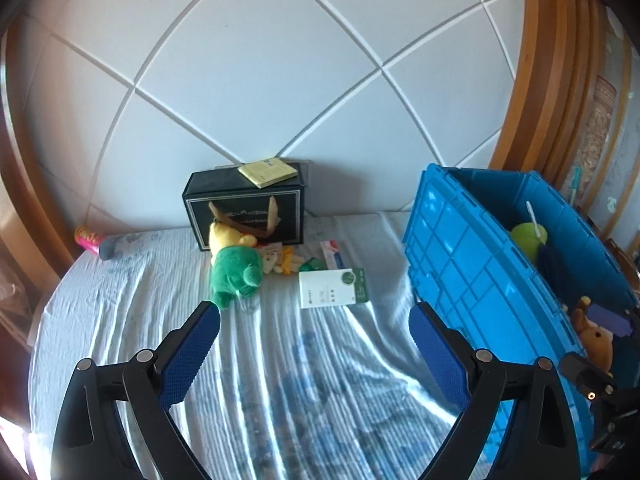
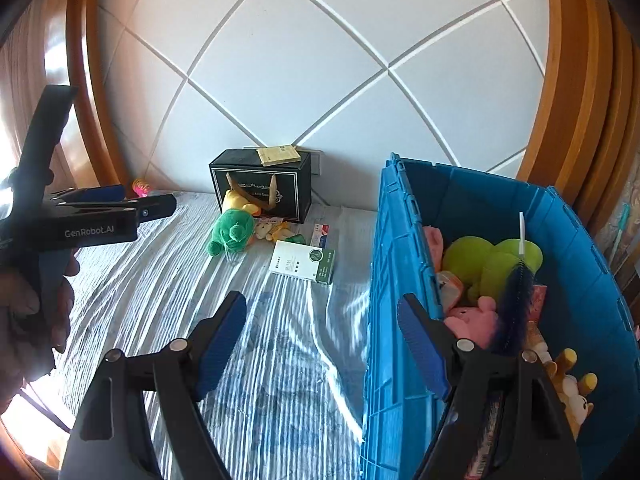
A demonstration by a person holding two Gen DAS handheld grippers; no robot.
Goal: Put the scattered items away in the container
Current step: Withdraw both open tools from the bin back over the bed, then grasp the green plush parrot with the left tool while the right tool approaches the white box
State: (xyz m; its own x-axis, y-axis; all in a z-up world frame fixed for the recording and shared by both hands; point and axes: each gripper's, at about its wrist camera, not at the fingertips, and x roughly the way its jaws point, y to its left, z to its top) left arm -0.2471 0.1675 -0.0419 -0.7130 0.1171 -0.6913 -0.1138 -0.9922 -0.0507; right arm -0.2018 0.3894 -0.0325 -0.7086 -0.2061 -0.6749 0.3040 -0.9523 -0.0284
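Striped bedsheet (image 1: pixel 280 380) against a white padded headboard (image 1: pixel 260 80), with the blue crate (image 1: pixel 460 280) as landmark: far left of it a pink tube (image 1: pixel 89 238), then a black gift bag (image 1: pixel 248 208) with a green-and-yellow plush (image 1: pixel 236 268) leaning on its front, then a white-green box (image 1: pixel 332 288) lying nearest the crate, all still loose. Left gripper (image 1: pixel 314 312) and right gripper (image 2: pixel 322 312) both hang wide and empty, left of the crate and over its near wall, likely lining up the next pick. Crate already holds a lime-green plush (image 2: pixel 480 260), a pink plush (image 2: pixel 472 320) and a dark brush (image 2: pixel 516 304), so probably over halfway.

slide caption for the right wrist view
Open right gripper beside a blue crate of toys, green plush left on the bed.
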